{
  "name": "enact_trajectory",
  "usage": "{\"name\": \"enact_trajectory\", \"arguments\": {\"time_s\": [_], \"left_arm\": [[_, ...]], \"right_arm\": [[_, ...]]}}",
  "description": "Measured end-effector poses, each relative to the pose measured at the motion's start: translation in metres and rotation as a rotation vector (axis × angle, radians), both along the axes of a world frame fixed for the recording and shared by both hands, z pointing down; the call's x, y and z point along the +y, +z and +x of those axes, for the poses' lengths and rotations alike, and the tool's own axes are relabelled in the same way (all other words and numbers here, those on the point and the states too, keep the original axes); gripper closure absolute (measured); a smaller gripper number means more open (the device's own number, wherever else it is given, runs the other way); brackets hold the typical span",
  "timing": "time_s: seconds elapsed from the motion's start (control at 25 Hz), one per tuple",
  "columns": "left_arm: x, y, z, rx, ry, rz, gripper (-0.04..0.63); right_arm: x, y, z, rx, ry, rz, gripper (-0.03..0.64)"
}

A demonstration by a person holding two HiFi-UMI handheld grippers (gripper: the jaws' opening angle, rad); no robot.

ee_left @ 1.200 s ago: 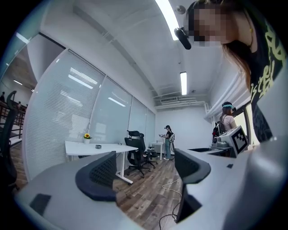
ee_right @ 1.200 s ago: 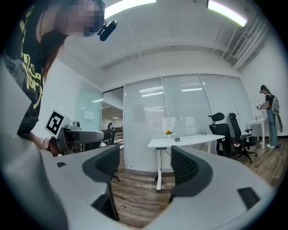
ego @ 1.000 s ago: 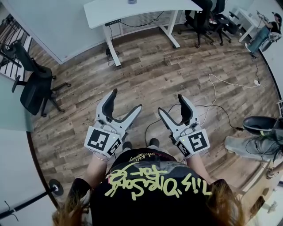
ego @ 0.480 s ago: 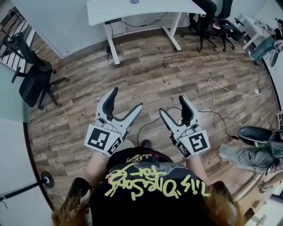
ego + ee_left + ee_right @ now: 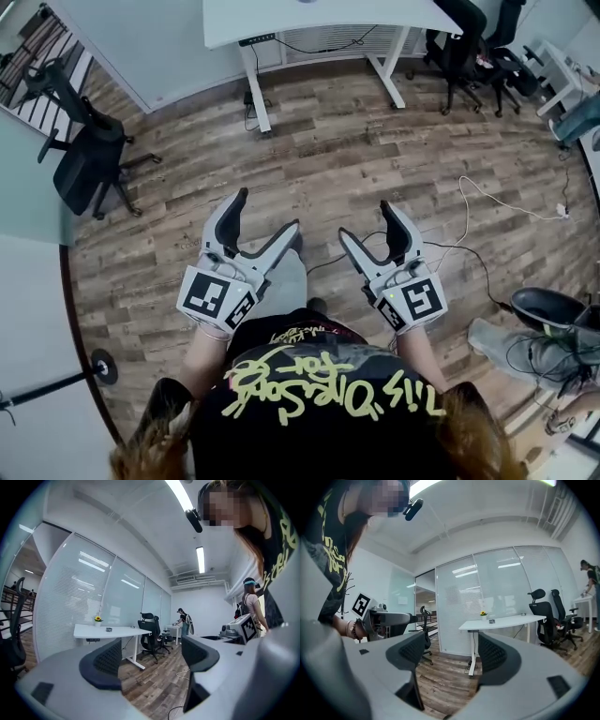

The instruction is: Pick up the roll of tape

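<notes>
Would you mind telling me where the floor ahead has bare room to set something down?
The wood floor is bare from the white desk to the left gripper and right gripper. Crowded: cables at right, black chair at left.

Yellow graffiti lettering (image 5: 333, 384) on black shirt (image 5: 309, 441), upside down, illeg., no other txt

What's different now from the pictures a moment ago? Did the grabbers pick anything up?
Nothing was picked up. The person's leg has stepped forward, and the white desk and black chair sit a bit further right in the head view, so the person has shifted. The left gripper and right gripper stayed the same: held out in front, jaws apart, empty.
</notes>
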State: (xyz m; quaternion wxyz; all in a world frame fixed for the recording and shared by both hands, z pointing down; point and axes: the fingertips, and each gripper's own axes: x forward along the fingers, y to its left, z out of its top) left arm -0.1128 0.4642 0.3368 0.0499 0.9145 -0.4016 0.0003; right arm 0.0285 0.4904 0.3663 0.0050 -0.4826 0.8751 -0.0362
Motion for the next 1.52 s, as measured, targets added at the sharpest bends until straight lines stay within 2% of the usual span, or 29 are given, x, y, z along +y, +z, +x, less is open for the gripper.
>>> {"name": "enact_trajectory", "arguments": {"time_s": [0.24,0.44,0.72,0.88,1.08,1.24,1.52], "left_arm": [[-0.059,0.002,0.016,0.018,0.069,0.013,0.202],[-0.129,-0.003,0.022,0.043,0.114,0.041,0.202],[-0.226,-0.027,0.008,0.049,0.137,0.074,0.207],[-0.264,-0.022,-0.007,0.026,0.145,0.079,0.213],[-0.298,-0.012,-0.009,0.022,0.168,0.049,0.230],[-0.301,-0.012,-0.001,0.030,0.178,0.055,0.230],[-0.312,-0.004,-0.019,0.024,0.124,0.024,0.235]], "right_arm": [[-0.049,-0.010,0.009,0.022,0.047,0.032,0.280],[-0.116,-0.011,0.014,0.051,0.082,0.037,0.279],[-0.215,-0.029,0.002,0.058,0.102,0.064,0.280],[-0.256,-0.036,-0.011,0.014,0.104,0.092,0.281],[-0.283,-0.034,-0.019,0.000,0.115,0.085,0.281],[-0.286,-0.018,-0.010,0.019,0.120,0.041,0.281],[-0.302,-0.024,-0.019,0.010,0.080,0.055,0.281]]}}
